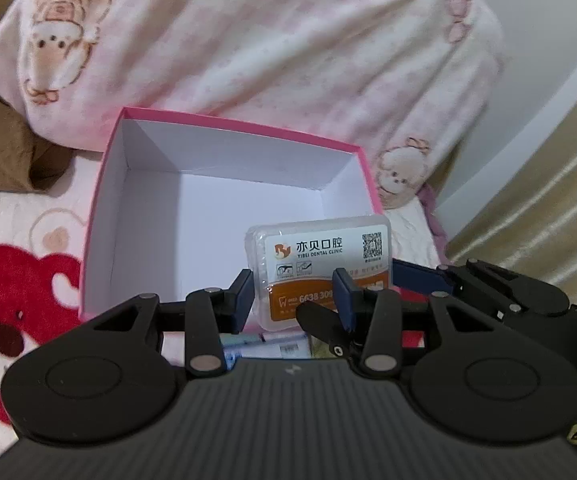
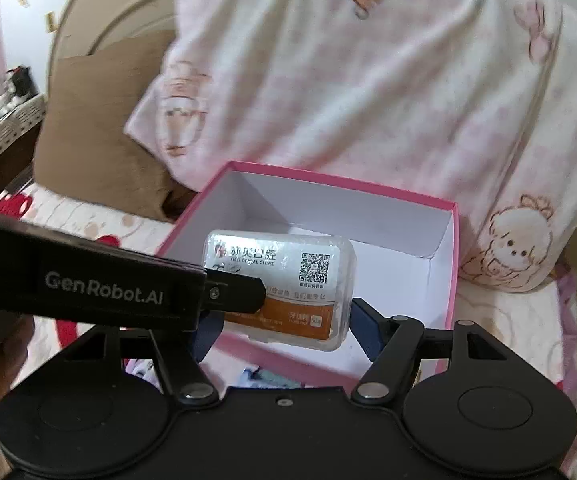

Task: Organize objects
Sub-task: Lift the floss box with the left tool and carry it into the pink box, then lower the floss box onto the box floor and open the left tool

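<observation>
With the left tongs (image 1: 296,296) clamped on the floss-pick case (image 1: 320,268) above the near rim of the pink box (image 1: 248,124) and the right tongs (image 2: 288,320) straddling it without contact, a skewed release may drop it outside.

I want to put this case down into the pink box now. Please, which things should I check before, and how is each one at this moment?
1. Left gripper holds the clear dental-clinic case: ok, the fingers clamp it.
2. Right gripper holds it too: cannot tell, one finger is hidden behind the left gripper.
3. Pink box is open: ok, no lid.
4. Room inside: ok, the white bottom is bare.
5. Case fully past the near wall: cannot tell.
</observation>
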`<state>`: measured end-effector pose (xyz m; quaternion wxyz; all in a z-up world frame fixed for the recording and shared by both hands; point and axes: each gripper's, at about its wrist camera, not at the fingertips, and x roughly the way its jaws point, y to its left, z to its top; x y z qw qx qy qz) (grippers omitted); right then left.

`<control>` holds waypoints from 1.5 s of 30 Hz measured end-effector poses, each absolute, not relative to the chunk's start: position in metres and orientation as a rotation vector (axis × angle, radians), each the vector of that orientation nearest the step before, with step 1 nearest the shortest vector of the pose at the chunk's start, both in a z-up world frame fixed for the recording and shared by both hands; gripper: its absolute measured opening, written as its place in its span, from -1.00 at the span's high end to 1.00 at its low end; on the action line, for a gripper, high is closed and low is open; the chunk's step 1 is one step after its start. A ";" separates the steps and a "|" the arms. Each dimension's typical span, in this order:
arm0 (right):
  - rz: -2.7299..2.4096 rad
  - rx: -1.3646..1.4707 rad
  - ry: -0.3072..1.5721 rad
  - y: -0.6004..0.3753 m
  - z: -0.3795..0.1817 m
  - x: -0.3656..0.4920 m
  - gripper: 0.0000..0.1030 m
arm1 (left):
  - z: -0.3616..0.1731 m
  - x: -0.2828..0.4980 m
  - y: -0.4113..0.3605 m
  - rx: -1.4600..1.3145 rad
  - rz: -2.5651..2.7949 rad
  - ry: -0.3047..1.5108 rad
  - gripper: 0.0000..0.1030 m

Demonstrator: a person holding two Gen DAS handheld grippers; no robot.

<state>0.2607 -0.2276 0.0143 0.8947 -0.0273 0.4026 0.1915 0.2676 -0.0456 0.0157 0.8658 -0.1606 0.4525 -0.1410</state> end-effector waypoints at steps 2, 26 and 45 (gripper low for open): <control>0.389 -0.043 0.862 -0.231 0.004 0.282 -0.42 | 0.005 0.288 -0.046 -0.345 -0.295 0.970 0.21; 0.338 0.009 1.030 -0.230 -0.099 0.360 -0.13 | -0.101 0.375 -0.050 -0.392 -0.213 1.167 0.19; 0.357 -0.015 1.070 -0.230 -0.098 0.347 0.63 | -0.118 0.379 -0.070 -0.466 -0.205 1.202 0.51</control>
